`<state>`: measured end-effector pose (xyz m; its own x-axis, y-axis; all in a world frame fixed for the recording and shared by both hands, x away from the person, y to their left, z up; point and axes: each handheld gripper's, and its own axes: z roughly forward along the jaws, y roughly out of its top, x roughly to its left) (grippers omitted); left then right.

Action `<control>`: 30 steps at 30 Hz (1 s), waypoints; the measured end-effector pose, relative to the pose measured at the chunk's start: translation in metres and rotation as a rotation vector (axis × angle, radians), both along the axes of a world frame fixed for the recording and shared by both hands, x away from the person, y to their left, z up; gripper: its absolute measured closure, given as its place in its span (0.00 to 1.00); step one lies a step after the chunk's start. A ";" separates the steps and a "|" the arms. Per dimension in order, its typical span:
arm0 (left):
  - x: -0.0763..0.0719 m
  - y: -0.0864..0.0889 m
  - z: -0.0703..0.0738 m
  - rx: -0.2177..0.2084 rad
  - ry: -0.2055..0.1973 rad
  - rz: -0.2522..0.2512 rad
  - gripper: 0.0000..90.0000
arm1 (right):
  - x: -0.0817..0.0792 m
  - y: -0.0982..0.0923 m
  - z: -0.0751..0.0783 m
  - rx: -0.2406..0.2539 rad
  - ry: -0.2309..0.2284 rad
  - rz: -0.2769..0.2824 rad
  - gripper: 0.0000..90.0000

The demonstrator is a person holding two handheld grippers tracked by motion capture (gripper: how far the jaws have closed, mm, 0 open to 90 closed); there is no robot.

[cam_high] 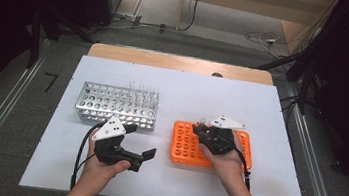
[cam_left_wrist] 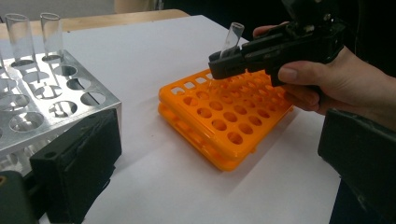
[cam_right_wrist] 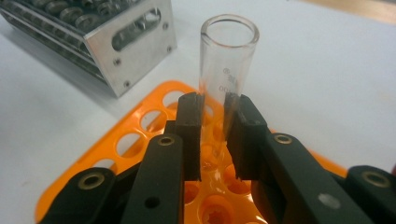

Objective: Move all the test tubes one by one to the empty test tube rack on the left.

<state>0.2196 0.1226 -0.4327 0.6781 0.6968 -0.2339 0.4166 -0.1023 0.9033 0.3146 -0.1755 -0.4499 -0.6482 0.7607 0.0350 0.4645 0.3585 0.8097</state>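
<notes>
The right gripper (cam_right_wrist: 214,135) clamps 1 glass test tube (cam_right_wrist: 227,60) over the orange rack (cam_left_wrist: 224,123); the left gripper (cam_high: 139,146) fingers stand released. Tubes remain in the metal rack (cam_high: 116,105).

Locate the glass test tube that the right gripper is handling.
The test tube stands clamped in the right gripper, over the orange rack.

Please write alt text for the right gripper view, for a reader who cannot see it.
The right gripper has its black fingers shut on a clear glass test tube above an orange rack; a metal rack stands behind.
</notes>
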 end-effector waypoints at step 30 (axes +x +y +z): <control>-0.015 -0.044 0.018 0.016 -0.055 -0.109 0.44 | -0.077 0.026 0.011 0.027 0.024 0.314 0.82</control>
<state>0.2046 0.0791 -0.4144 0.7617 0.6213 -0.1839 0.3523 -0.1590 0.9223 0.2379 -0.1498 -0.4388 -0.8501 0.5218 0.0710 0.3538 0.4661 0.8109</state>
